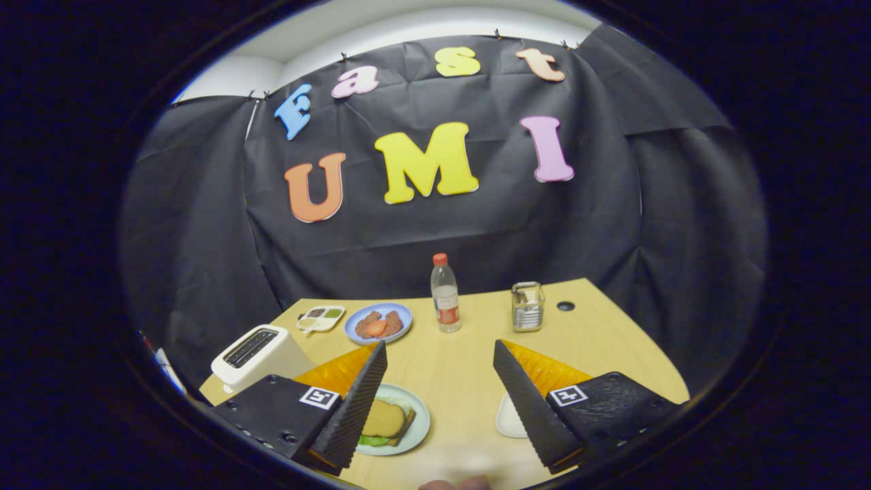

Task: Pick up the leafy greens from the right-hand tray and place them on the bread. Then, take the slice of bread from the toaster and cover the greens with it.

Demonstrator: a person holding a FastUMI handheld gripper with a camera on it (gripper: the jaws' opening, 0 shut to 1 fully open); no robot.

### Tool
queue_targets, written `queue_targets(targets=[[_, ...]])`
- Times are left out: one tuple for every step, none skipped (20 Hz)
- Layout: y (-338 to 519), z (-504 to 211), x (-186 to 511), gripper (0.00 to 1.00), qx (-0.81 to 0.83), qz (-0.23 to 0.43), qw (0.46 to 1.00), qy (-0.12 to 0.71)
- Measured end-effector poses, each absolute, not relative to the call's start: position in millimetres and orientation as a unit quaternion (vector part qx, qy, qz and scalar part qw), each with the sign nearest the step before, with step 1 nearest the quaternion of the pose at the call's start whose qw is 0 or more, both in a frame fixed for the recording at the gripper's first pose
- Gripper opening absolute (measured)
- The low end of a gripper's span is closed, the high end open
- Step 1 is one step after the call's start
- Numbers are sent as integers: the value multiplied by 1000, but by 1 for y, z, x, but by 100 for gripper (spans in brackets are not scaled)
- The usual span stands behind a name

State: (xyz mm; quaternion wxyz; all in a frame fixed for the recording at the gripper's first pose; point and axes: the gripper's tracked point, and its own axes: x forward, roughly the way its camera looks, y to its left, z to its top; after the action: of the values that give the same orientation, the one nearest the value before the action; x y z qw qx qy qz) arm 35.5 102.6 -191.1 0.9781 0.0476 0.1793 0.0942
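Note:
My gripper [439,347] hangs open above the wooden table [463,381], with nothing between its fingers. Beside the left finger [360,395] a pale green plate [420,425] holds a slice of bread [383,418] lying on top of leafy greens [373,440], which peek out from under its near edge. A darker layer shows at the slice's right side. The left finger covers part of the plate. A white toaster [255,354] stands to the left, beyond that finger; its slots look dark. A white tray [507,420] shows partly behind the right finger [524,395].
Farther back stand a blue plate [401,314] with meat and a tomato slice, a small divided sauce dish [321,318], a water bottle [446,292] and a metal holder [527,306]. A round hole [565,306] marks the table's far right. A person's fingertip [456,484] shows at the near edge.

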Motion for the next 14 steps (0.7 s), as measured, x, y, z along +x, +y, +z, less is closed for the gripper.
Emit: queue_targets(targets=[[90, -177, 36, 96, 41, 81, 981, 169], [79, -164, 37, 96, 39, 71, 983, 162], [69, -151, 36, 96, 41, 63, 985, 156], [60, -139, 35, 96, 43, 54, 986, 149], [50, -127, 35, 96, 42, 45, 988, 143], [41, -115, 33, 96, 41, 39, 989, 134], [32, -102, 33, 96, 38, 32, 991, 124], [24, -90, 31, 96, 32, 24, 993, 112], [16, -79, 29, 96, 24, 18, 994, 101], [11, -69, 27, 96, 17, 13, 996, 90], [7, -60, 24, 96, 15, 8, 996, 87], [5, -54, 20, 96, 24, 6, 996, 87], [3, -47, 16, 96, 36, 2, 996, 86], [1, -44, 19, 96, 43, -1, 995, 86]])
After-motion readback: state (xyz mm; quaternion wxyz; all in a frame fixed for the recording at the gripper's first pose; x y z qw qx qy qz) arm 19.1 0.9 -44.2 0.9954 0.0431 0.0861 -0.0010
